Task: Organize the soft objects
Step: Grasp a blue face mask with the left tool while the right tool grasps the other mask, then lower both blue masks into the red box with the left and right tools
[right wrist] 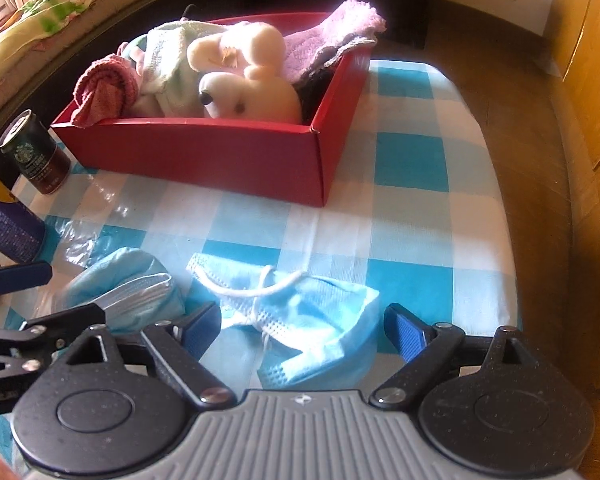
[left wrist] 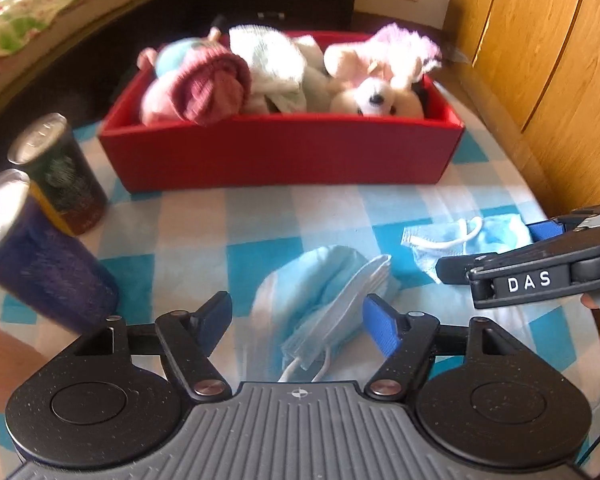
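Observation:
A folded blue face mask [left wrist: 320, 300] lies on the checked tablecloth between the fingers of my left gripper [left wrist: 296, 316], which is open; its pads do not press on the mask. A second, crumpled blue mask [right wrist: 312, 328] with white ear loops lies between the fingers of my open right gripper [right wrist: 302, 324]. Both grippers point down at the table side by side, the right gripper [left wrist: 492, 248] just right of the left one [right wrist: 74, 291]. Behind them a red box [left wrist: 280, 156] [right wrist: 204, 152] holds a plush dog [left wrist: 376, 96], a pink knit hat [left wrist: 212, 84] and cloths.
Two cans stand at the table's left: a dark green one [left wrist: 60, 172] and a dark blue one [left wrist: 32, 256], close to my left gripper. The table's edge [right wrist: 500, 216] runs along the right, with wooden cabinet doors [left wrist: 540, 60] beyond. A bed [left wrist: 40, 0] lies at far left.

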`<state>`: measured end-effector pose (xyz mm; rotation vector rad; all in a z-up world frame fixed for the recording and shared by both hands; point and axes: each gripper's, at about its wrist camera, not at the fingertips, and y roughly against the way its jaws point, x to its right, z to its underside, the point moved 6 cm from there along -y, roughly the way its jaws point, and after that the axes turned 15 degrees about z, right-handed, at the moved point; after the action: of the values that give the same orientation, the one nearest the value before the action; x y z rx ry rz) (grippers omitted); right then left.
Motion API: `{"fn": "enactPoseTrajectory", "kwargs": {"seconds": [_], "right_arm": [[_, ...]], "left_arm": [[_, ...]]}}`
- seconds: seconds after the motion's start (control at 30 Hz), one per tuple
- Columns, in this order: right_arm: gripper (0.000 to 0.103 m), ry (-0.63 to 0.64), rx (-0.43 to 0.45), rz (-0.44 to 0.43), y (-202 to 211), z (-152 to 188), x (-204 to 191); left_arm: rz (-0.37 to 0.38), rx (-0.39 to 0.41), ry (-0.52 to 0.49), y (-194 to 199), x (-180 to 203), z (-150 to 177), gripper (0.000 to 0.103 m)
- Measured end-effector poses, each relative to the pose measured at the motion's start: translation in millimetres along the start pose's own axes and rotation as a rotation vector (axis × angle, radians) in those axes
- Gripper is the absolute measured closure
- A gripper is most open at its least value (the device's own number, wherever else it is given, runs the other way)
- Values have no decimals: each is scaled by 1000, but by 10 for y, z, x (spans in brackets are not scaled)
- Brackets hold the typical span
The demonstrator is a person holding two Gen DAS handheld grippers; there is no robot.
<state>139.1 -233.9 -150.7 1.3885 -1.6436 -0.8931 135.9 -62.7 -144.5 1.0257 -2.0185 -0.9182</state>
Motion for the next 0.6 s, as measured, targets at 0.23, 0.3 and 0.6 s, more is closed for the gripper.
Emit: {"fn": "enactPoseTrajectory", "kwargs": {"seconds": [0.23,0.3,0.6], "right_arm": [[65,70,23,55,10,20,-54],[71,59,16,36,45,23,-33],[88,54,38,-41,276,71,-130]], "left_arm": [[31,-43,24,-122,-5,81,63],[41,-48,42,-83,-1,78,70],[112,-37,66,136,108,56,90]]}}
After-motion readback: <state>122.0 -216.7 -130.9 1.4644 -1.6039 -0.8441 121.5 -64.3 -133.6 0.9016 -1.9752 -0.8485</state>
